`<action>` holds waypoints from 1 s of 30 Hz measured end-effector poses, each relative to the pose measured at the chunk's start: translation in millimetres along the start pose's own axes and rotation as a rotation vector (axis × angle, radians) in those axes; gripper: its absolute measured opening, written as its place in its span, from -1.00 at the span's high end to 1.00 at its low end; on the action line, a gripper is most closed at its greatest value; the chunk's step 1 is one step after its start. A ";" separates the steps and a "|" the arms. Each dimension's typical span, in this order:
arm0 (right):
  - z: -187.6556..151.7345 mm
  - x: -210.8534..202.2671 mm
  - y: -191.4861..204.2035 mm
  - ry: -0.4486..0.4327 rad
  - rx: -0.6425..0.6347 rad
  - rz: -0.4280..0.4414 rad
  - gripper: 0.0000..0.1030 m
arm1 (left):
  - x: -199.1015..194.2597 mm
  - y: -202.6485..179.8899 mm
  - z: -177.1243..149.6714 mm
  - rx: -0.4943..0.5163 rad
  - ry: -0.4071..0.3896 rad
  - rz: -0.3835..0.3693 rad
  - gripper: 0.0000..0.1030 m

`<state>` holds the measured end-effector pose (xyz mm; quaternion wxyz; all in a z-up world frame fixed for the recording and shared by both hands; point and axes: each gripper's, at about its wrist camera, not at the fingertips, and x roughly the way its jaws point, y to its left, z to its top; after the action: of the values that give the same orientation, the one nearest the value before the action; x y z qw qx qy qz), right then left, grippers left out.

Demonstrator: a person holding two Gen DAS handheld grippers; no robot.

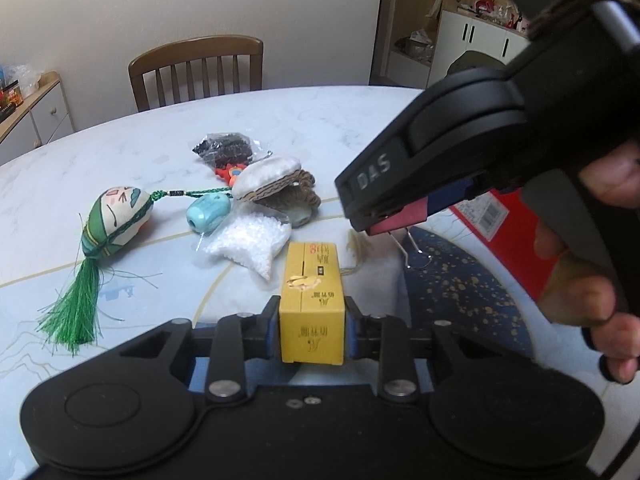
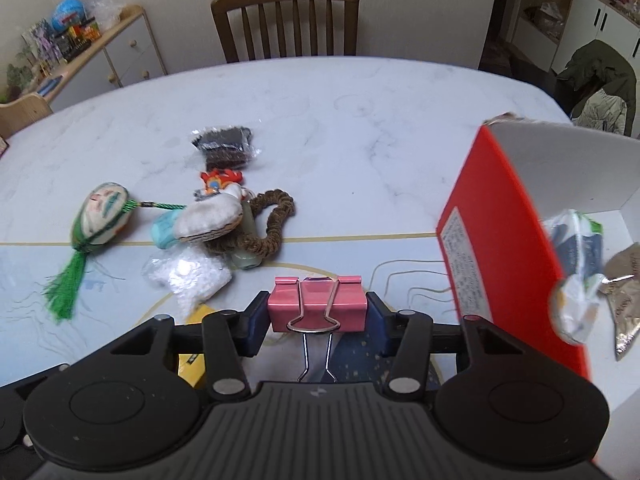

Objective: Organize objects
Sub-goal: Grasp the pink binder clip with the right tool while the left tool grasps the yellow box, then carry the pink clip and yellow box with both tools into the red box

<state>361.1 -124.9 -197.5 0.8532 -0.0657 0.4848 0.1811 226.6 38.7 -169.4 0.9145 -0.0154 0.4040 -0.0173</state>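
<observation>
Mid-transfer, both loaded: left gripper (image 1: 312, 320) jaws clamped on yellow box (image 1: 312, 304), right gripper (image 2: 317, 312) jaws clamped on pink binder clip (image 2: 317, 300), above the tabletop (image 2: 360, 120); next, probably, carry each rightward over the red carton (image 2: 500, 220) and release.

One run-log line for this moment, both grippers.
left gripper: shut on yellow box | right gripper: shut on pink binder clip | red box: open, right of clip

A yellow box (image 1: 312, 312) is clamped upright in the left tool (image 1: 312, 320); a pink binder clip (image 2: 317, 303) is gripped in the right tool (image 2: 317, 312).
</observation>
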 end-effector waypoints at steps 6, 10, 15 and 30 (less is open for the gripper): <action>-4.3 -34.2 -2.3 -0.006 0.009 0.005 0.05 | -18.2 -3.0 2.7 -0.019 -0.017 -0.031 0.46; -8.3 -58.9 -2.9 -0.015 0.004 0.025 0.04 | -31.6 -5.8 4.5 -0.027 -0.031 -0.039 0.46; -14.1 -88.9 -6.9 -0.027 0.001 0.047 0.04 | -57.5 -10.4 10.5 -0.047 -0.063 -0.056 0.46; -29.0 -160.7 -48.9 -0.085 -0.037 0.116 0.04 | -117.6 -45.6 50.2 -0.018 -0.152 -0.072 0.46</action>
<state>281.4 -217.9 -78.9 0.8597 -0.0454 0.4475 0.2420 183.7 -0.9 -46.9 0.9411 -0.0394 0.3327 -0.0454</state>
